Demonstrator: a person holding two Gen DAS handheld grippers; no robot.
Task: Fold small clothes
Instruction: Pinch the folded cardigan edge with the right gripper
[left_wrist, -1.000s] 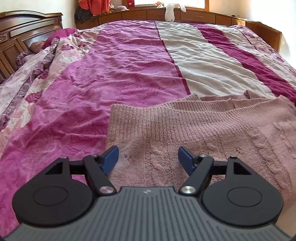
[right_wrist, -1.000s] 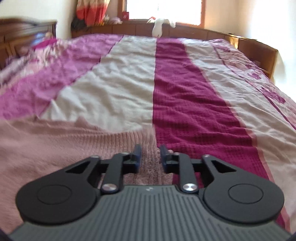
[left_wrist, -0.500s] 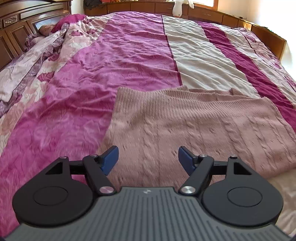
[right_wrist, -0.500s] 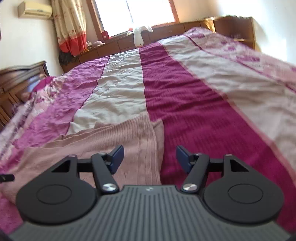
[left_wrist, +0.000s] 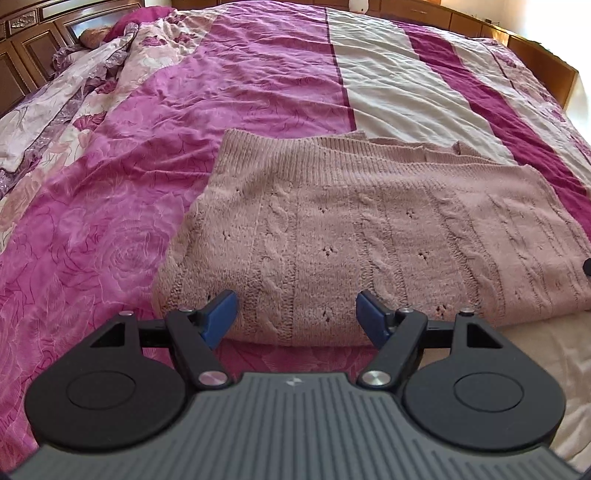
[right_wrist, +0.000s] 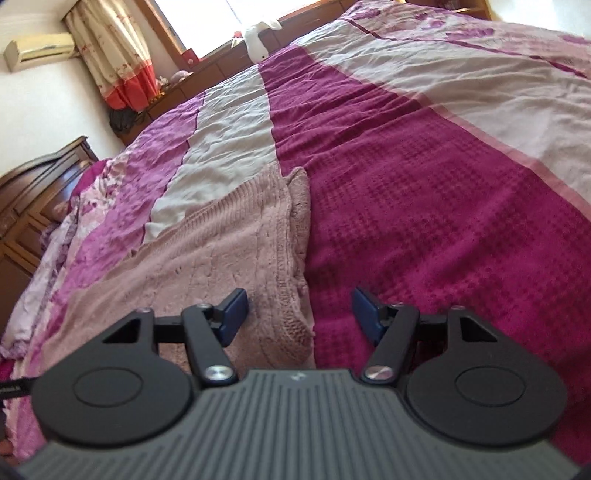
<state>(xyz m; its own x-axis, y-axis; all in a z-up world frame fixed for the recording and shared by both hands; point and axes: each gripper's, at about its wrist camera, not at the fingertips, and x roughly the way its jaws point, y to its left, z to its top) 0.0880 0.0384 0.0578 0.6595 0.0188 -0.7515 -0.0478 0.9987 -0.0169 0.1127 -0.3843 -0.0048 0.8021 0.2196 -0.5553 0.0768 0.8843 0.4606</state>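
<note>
Hovering, tilted down over pink sweater (left_wrist: 369, 236): left gripper (left_wrist: 297, 314) fingers wide, empty; right gripper (right_wrist: 299, 314) fingers opening, empty.

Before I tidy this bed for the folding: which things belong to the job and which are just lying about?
Job:
pink knit sweater
left gripper, open
right gripper, jaws opening, nothing between them

Lying about:
bedspread
floral quilt
white plush toy

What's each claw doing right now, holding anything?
Left claw: open, holding nothing, near edge of the pink knit sweater between its jaws.
Right claw: jaws opening, nothing gripped, over the sweater's edge.
</note>
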